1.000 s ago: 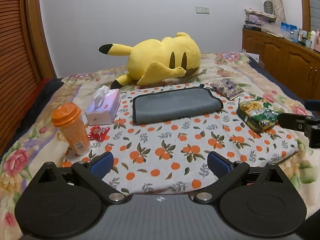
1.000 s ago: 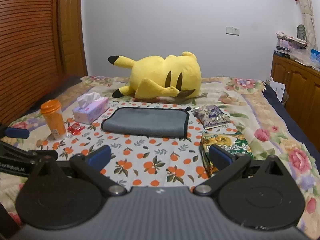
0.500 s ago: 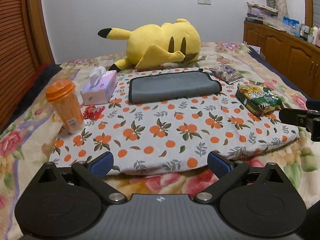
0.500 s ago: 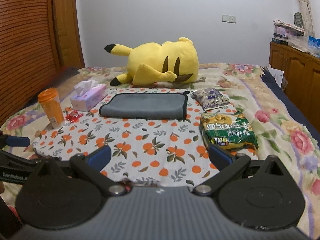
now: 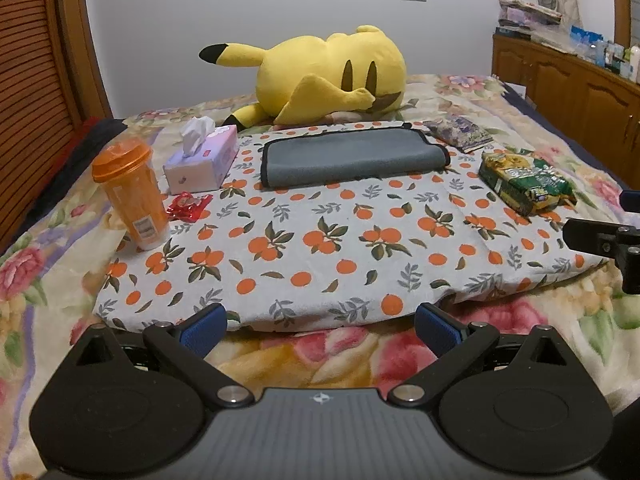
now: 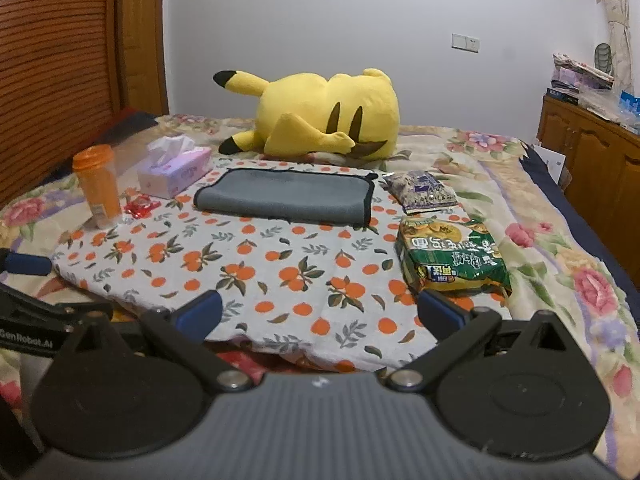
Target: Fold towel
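Observation:
A grey towel (image 5: 352,156) with a dark hem lies folded flat on the far part of an orange-print cloth (image 5: 320,248) on the bed. It also shows in the right wrist view (image 6: 286,197). My left gripper (image 5: 320,326) is open and empty, just short of the cloth's near edge. My right gripper (image 6: 318,312) is open and empty over the cloth's near edge (image 6: 280,280). Both are well short of the towel. The right gripper's fingers (image 5: 600,236) show at the right edge of the left wrist view.
A yellow plush toy (image 5: 332,76) lies behind the towel. A tissue box (image 5: 202,162), an orange bottle (image 5: 132,196) and a red wrapper (image 5: 188,206) stand left of it. A green snack bag (image 5: 524,184) and a purple packet (image 5: 460,132) lie right. Wooden cabinets (image 5: 580,88) line the right wall.
Both grippers have drawn back toward the near edge of the cloth, away from the towel. Both stay open and empty. The towel has not moved.

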{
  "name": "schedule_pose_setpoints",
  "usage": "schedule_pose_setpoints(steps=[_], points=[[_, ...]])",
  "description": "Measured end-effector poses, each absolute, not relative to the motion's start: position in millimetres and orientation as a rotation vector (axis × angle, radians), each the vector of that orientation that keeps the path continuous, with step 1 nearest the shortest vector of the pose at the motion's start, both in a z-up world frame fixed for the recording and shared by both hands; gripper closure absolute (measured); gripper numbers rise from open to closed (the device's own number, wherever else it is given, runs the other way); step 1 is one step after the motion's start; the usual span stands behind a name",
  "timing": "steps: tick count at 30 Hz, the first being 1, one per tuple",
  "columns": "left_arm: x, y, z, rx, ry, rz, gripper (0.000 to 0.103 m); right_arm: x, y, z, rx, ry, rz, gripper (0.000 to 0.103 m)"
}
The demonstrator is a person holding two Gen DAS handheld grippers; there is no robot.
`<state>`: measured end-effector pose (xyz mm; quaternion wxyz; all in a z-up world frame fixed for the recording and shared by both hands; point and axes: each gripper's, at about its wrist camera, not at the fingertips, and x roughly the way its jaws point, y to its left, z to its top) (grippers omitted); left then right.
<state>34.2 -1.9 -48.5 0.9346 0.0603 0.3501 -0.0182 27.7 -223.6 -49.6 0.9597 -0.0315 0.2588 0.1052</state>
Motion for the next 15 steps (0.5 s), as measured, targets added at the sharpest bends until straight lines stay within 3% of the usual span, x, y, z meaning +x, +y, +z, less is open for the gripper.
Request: schedule_pose_setpoints(steps=[15], points=[[15.5, 1.2, -28.6, 0.106, 0.59, -0.014, 0.001, 18.4, -233.8, -43.9, -0.015, 0.47, 0.176, 0.0]])
